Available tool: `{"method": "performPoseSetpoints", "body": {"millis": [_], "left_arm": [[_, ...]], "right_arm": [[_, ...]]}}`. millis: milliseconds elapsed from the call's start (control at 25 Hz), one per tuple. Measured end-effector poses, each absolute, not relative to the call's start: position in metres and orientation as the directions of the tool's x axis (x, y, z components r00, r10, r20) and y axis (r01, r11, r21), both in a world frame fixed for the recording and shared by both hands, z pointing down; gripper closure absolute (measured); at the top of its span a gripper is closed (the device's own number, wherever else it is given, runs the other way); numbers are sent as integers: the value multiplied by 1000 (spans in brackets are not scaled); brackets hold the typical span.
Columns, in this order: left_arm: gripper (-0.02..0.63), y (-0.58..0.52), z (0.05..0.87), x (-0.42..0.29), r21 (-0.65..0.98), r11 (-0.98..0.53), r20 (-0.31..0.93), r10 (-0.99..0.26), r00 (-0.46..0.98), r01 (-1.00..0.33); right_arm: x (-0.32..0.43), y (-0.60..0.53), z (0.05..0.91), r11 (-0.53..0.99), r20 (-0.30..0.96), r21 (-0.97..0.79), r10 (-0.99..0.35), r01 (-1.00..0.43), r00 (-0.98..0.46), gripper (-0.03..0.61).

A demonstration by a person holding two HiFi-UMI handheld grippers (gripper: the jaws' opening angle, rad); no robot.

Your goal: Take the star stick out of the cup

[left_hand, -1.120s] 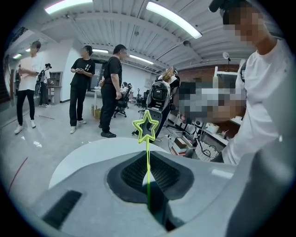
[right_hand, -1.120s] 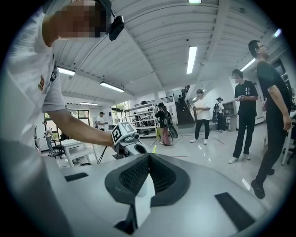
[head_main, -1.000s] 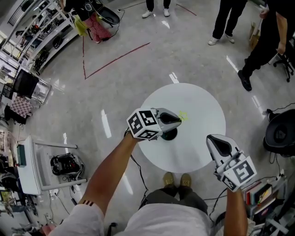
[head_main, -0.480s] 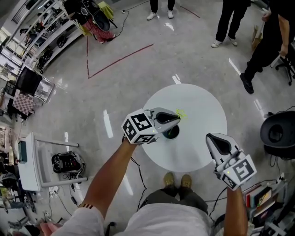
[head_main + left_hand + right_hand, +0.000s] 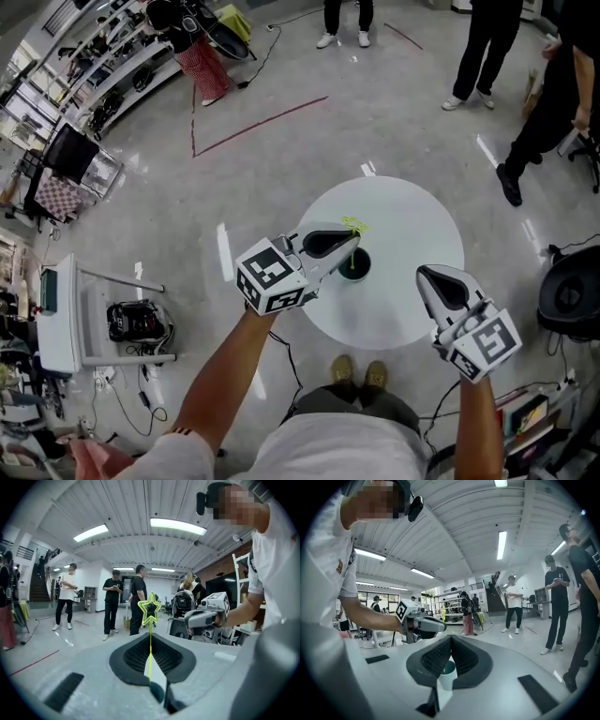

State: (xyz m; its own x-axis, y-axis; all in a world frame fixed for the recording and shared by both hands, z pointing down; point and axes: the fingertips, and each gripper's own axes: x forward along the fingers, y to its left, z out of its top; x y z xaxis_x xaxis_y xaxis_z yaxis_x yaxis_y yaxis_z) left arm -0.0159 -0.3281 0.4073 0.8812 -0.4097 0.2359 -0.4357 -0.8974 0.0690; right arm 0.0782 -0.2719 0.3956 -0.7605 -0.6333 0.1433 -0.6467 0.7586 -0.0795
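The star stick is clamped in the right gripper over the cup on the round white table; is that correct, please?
Not quite: the left gripper holds the star stick, as the left gripper view shows. It is indeed over the cup on the round white table.

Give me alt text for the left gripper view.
The left gripper is shut on the thin stem of a yellow-green star stick, its star upright above the jaws. Several people stand in the background.

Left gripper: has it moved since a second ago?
Yes: the left gripper, claw shut on the star stick, has drawn leftward from the cup, toward the table's edge.
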Motion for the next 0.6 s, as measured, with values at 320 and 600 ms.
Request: {"method": "performPoseSetpoints", "body": {"millis": [320, 600], "left_arm": [[592, -301, 344, -44, 9, -814, 27, -580, 814, -581], [592, -275, 313, -61, 16, -758, -104, -650, 753, -652]], "right_arm": [[70, -264, 369, 782, 91, -53, -615, -621, -783, 568], [65, -257, 347, 796, 46, -44, -603, -604, -797, 568]]}}
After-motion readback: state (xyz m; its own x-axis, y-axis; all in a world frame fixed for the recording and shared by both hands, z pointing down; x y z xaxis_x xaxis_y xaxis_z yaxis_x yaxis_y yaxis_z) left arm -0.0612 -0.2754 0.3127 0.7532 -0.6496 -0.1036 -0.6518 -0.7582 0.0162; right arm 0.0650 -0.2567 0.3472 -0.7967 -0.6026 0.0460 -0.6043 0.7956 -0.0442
